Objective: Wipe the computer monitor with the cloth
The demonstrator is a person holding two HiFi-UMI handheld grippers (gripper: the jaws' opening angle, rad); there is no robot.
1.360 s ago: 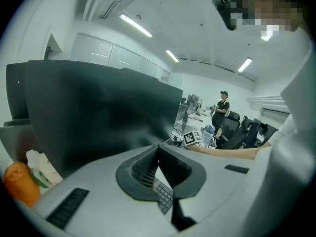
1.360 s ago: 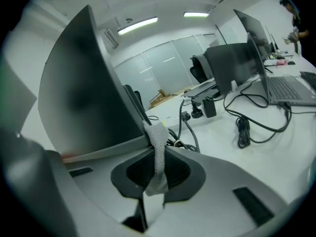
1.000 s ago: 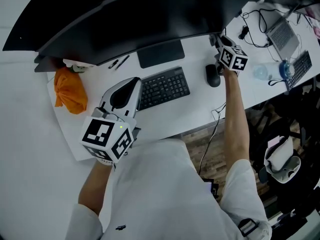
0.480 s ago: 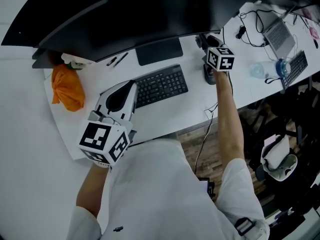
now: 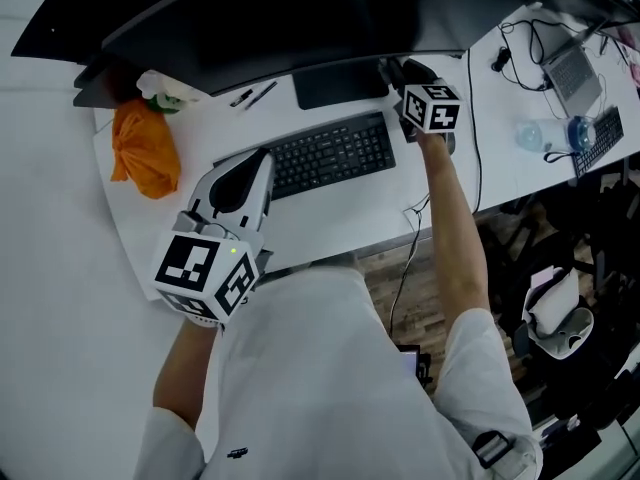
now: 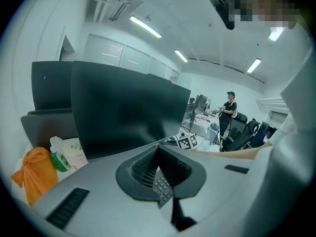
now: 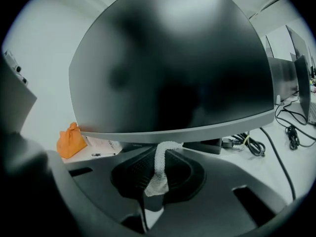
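Observation:
The wide dark curved monitor [image 5: 300, 13] spans the back of the white desk [image 5: 340, 218]. My right gripper [image 5: 398, 71] is at the monitor's lower edge, just right of the stand base [image 5: 340, 83]. In the right gripper view the right gripper [image 7: 157, 179] is shut on a thin white cloth [image 7: 159, 172] whose top end reaches the bottom rim of the monitor [image 7: 173, 68]. My left gripper [image 5: 262, 163] hovers over the desk by the keyboard's left end, shut with nothing in it. In the left gripper view that gripper [image 6: 158, 174] points at the monitor [image 6: 123, 112].
A black keyboard [image 5: 325, 153] lies in front of the stand. An orange bundle [image 5: 145, 148] and a green-capped bottle [image 6: 57, 154] sit at the left. Two pens [image 5: 250, 95] lie under the screen. Cables [image 5: 515, 38], a water bottle [image 5: 545, 133] and a laptop crowd the right.
My right gripper has slid left along the monitor's lower edge, toward the stand, with the cloth in it. The left gripper has stayed nearly still.

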